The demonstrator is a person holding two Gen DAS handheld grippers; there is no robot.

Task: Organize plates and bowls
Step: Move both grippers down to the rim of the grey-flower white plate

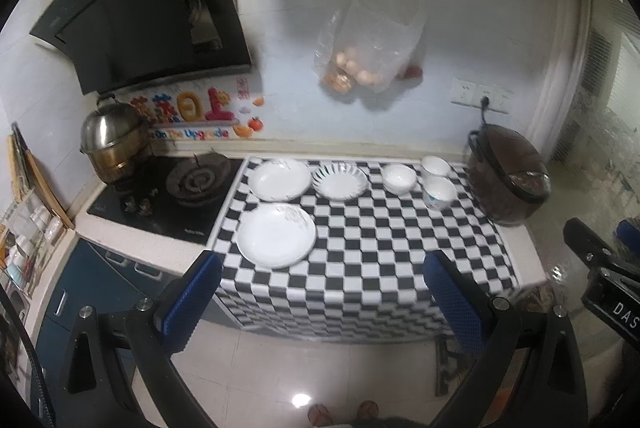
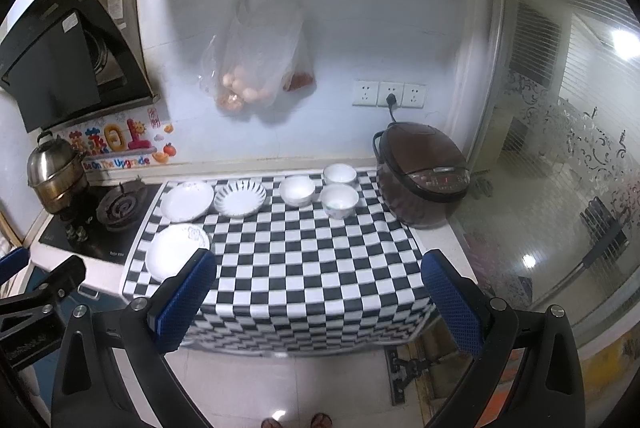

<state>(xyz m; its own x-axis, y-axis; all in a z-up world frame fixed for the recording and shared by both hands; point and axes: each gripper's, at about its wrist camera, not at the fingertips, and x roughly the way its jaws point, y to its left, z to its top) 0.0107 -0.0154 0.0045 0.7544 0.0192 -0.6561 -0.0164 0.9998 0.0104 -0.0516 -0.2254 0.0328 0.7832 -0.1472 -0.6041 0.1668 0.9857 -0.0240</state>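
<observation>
Plates (image 1: 276, 236) and bowls (image 1: 398, 178) are laid singly, unstacked, on the checkered tabletop (image 1: 380, 248), both left gripper (image 1: 326, 302) and right gripper (image 2: 320, 302) held back with jaws wide and empty; sorting is judged unstarted, a first reach being required.

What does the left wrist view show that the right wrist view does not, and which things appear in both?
Only the left wrist view shows the wooden boards leaning at the far left, the dish rack below them, and the right gripper at its edge.

Only the right wrist view shows the patterned glass door in full and the left gripper at its edge.

Both show the checkered cloth, three plates, three bowls, the rice cooker, the steel pot, the range hood and the hanging bag of eggs. Both grippers hang open, short of the counter.
</observation>
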